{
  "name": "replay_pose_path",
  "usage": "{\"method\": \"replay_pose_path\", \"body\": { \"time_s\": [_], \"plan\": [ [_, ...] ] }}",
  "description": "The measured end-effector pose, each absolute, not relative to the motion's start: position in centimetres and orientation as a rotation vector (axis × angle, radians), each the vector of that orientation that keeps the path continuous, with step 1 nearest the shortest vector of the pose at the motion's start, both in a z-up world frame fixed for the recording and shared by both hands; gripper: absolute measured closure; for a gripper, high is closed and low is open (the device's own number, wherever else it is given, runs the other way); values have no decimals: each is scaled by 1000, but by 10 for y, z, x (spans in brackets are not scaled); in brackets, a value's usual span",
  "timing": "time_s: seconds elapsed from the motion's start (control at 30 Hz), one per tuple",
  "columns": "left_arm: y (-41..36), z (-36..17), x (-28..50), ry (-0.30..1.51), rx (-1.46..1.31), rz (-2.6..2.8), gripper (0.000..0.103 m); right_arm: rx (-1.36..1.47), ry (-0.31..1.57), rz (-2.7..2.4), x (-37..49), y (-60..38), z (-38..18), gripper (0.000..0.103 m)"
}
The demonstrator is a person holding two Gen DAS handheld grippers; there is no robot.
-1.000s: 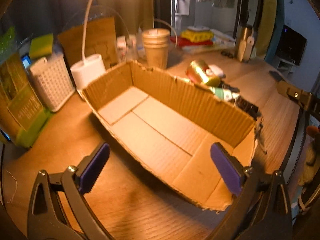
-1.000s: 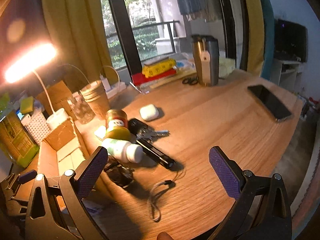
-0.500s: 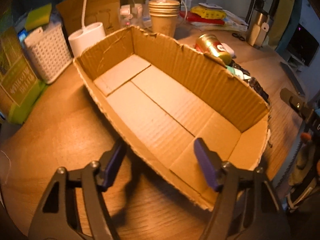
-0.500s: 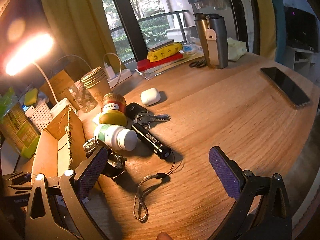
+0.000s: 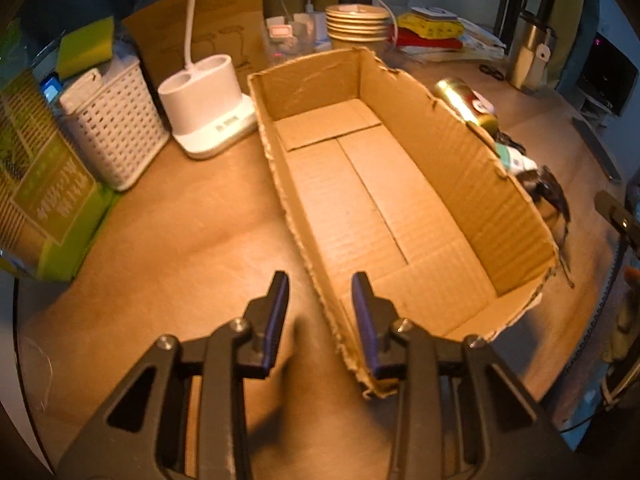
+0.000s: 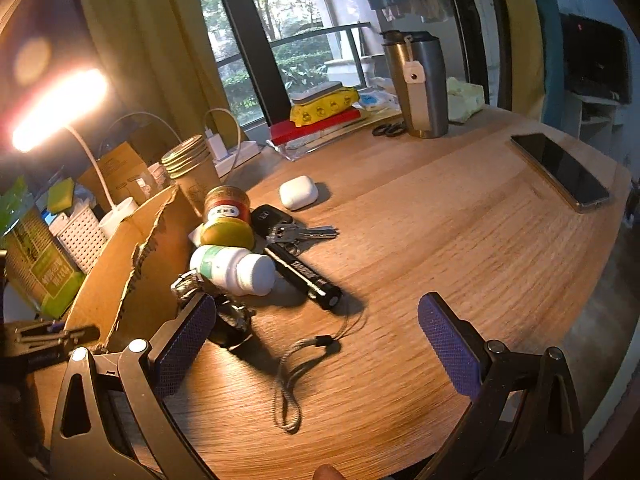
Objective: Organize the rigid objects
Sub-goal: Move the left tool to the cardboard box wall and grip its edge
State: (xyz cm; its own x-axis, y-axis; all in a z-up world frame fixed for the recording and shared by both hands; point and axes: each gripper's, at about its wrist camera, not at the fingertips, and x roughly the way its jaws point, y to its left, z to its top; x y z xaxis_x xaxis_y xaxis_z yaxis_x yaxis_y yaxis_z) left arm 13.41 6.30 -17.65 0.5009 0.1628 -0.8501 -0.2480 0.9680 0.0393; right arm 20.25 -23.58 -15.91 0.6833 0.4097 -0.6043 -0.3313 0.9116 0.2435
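Box [image 5: 360, 208] sits open on the table [image 5: 180, 232], nothing inside, its near long wall running between the left tongs' [image 5: 320, 312] pads. Left tongs partly closed, straddling that wall near the box's near corner; right pad [image 5: 362, 312] inside the box touching or almost touching the cardboard, left pad [image 5: 276, 312] outside with a gap, so no firm grip visible. Right tongs [image 6: 316, 332] wide open, holding nothing, above the table. Just ahead-left of them: watch [image 6: 228, 320], white bottle [image 6: 236, 268] lying down, black flashlight [image 6: 304, 276] with lanyard [image 6: 296, 376], keys [image 6: 296, 234], jar [image 6: 226, 216], white earbud case [image 6: 298, 192]. Box wall [image 6: 128, 264] far left of right tongs. Phone [image 6: 560, 170] far ahead-right.
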Motion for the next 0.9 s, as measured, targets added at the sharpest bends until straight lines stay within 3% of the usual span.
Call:
{"method": "replay_pose_path", "body": {
  "time_s": [0.1, 0.13, 0.37, 0.4, 0.5, 0.53, 0.67, 0.73, 0.9],
  "plan": [
    [67, -176, 138, 995, -9, 209, 75, 84, 704, 426, 197, -225, -157, 0],
    [67, -175, 137, 902, 47, 242, 75, 68, 707, 429, 195, -219, -157, 0],
    [89, -180, 134, 872, 44, 117, 73, -12, 727, 462, 189, -182, -161, 0],
    [95, -181, 136, 878, 11, 96, 68, -28, 729, 464, 189, -176, -162, 0],
    [100, -185, 142, 889, -51, 82, 36, -67, 727, 461, 190, -165, -165, 0],
    [102, -188, 146, 888, -73, 56, 36, -76, 735, 460, 192, -162, -167, 0],
    [102, -196, 158, 886, -119, -50, 38, -103, 738, 457, 197, -155, -171, 0],
    [105, -197, 160, 881, -141, -105, 51, -117, 738, 461, 199, -152, -173, 0],
    [114, -196, 155, 897, -177, -142, 66, -164, 741, 481, 200, -140, -178, 4]
  ]
}}
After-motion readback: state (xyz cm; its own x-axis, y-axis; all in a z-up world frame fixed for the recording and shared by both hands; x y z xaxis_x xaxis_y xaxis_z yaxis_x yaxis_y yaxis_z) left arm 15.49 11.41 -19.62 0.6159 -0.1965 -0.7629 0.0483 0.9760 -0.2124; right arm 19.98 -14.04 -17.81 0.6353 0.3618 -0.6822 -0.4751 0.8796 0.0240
